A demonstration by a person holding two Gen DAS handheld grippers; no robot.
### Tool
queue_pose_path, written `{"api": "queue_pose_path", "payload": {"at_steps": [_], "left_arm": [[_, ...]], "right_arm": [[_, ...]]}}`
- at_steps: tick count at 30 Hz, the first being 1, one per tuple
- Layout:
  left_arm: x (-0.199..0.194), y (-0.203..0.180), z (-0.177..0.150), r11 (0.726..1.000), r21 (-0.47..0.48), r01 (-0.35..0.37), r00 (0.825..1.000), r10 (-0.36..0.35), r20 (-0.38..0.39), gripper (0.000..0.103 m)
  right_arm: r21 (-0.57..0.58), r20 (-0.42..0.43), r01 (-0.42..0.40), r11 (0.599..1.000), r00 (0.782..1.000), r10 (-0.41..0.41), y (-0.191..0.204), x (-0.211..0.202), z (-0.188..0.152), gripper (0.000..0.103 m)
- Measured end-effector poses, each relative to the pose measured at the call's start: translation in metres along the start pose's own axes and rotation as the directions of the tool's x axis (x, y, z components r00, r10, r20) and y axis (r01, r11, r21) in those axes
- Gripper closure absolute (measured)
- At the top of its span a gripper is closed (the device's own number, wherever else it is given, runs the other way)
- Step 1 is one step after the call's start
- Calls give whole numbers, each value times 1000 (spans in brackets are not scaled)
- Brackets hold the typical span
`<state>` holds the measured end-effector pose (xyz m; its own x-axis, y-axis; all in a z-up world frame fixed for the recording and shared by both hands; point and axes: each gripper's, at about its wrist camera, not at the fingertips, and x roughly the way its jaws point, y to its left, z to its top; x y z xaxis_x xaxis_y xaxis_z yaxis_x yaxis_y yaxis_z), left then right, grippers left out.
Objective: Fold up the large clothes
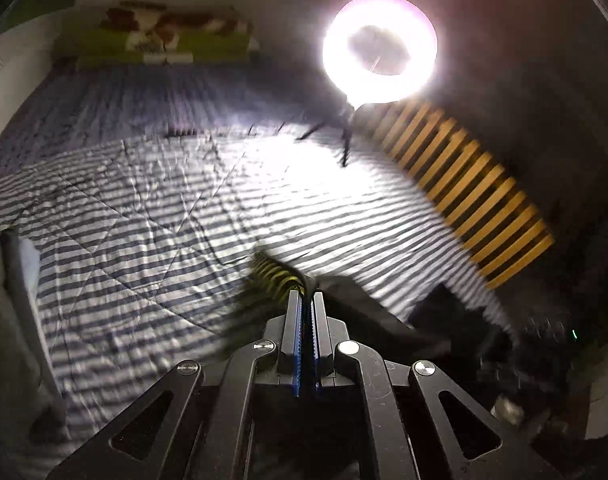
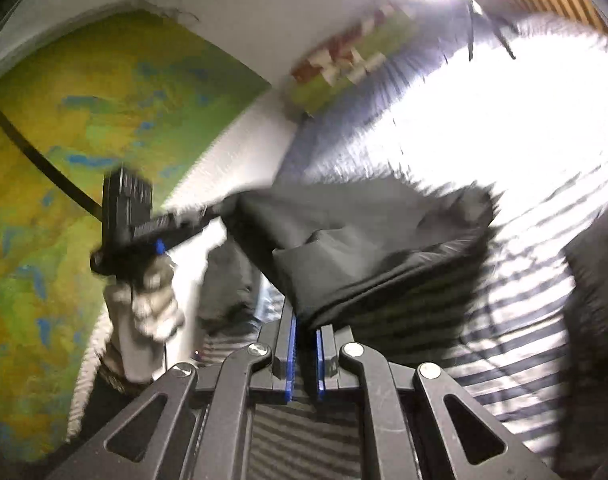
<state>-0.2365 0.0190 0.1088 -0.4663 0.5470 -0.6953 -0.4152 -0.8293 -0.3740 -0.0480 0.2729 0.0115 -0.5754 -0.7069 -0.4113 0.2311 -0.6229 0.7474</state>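
Note:
A dark garment point(image 2: 363, 248) hangs stretched above the bed between both grippers. In the right wrist view my right gripper point(image 2: 305, 320) is shut on its lower edge, the cloth pinched between the blue pads. At the left of that view, a gloved hand point(image 2: 152, 304) holds my left gripper point(image 2: 220, 209), which grips the garment's far corner. In the left wrist view my left gripper point(image 1: 305, 294) is shut, with dark garment cloth point(image 1: 363, 308) trailing off to the right of its tips. A blurred yellow-striped patch point(image 1: 272, 272) shows at the tips.
A blue-and-white striped quilt point(image 1: 144, 220) covers the bed. A bright ring light point(image 1: 379, 48) on a tripod stands on it at the far side. Yellow wooden slats point(image 1: 475, 192) lie to the right, a green patterned pillow point(image 1: 164, 40) at the head. A wall map point(image 2: 84, 140) hangs left.

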Motion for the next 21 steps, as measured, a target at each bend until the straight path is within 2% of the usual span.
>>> {"api": "queue_pose_path", "payload": {"at_steps": [3,6,10,13,17,21], "left_arm": [[-62,-25,-22,999,-37,37,996,-34,87,100],[-114,-52,-55,997,-59,51,987,-41,153,100],[-170,-90,-106,997,-59,41,981,-29,193,100],[-203,-109,-153,993,-106,56,977,-32,210,100],[-216,-115,-201,985,-167,34,984,-4,177,100],[-174,-75,-219,967,-256,-2,997,21,70,99]], "right_arm": [[-23,56,-22,999,998,23,22,-45,19,96],[-80,84,-30,996,996,36,43,-82,21,96],[-164,74,-41,986,996,53,81,-119,0,96],[-183,51,-56,982,997,66,94,-138,-22,96],[-161,-15,-76,984,997,75,94,-141,-46,96],[-141,-93,-32,989,995,18,76,-106,-56,96]]}}
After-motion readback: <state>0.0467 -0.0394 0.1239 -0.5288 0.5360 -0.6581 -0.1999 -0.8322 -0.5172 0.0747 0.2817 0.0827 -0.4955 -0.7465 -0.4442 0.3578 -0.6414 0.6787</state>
